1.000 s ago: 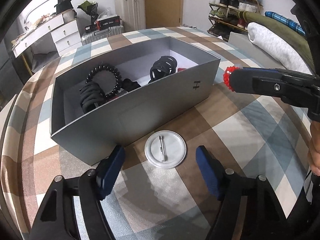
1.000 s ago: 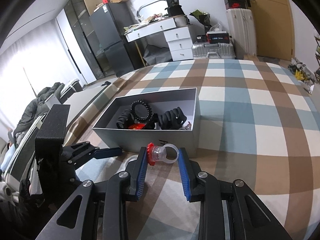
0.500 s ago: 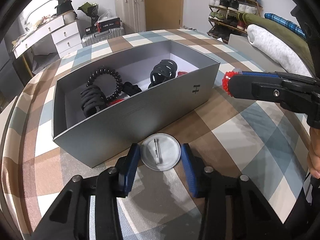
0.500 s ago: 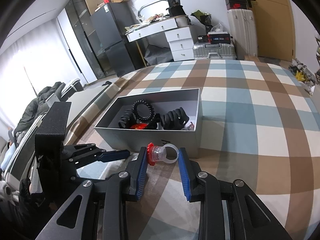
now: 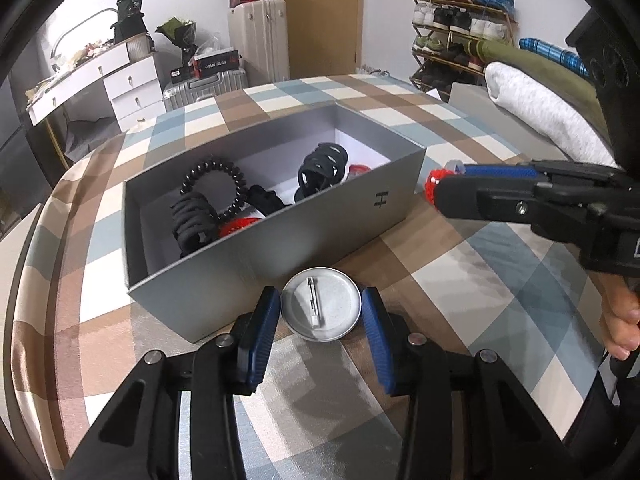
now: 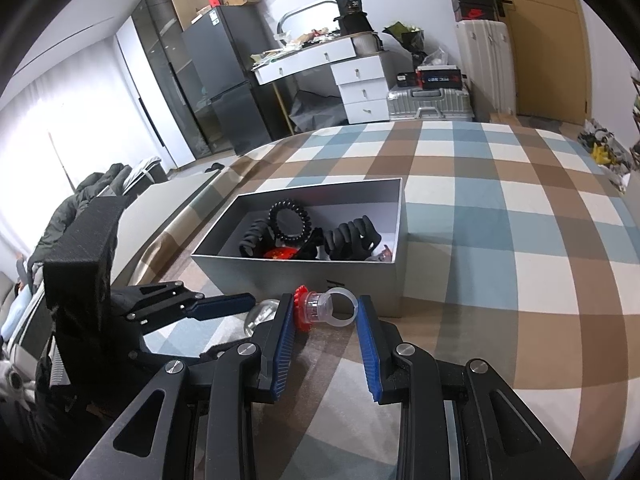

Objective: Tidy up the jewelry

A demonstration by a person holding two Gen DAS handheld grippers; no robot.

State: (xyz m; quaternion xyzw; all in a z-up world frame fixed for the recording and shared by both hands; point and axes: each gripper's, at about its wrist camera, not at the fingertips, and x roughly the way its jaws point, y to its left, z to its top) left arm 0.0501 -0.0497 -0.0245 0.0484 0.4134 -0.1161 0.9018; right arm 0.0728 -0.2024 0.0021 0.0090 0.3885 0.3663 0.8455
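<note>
Checked cloth covers the counter (image 5: 500, 288). Left tool (image 5: 320, 312) is clamped on a round badge (image 5: 320, 310), pin side up, touching the grey box (image 5: 280, 256) at 12 o'clock. Right tool (image 6: 326, 312) grips a clear ring (image 6: 340, 312) with red top beside the box.

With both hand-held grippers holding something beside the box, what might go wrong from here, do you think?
1. The left hand-held gripper pinches the round pin badge only by its thin rim; it could slip or flip when lifted.
2. The badge sits right against the grey box wall, so lifting may nudge the box.
3. The right hand-held gripper holds the clear ring with the red top close by; the two could collide.
</note>
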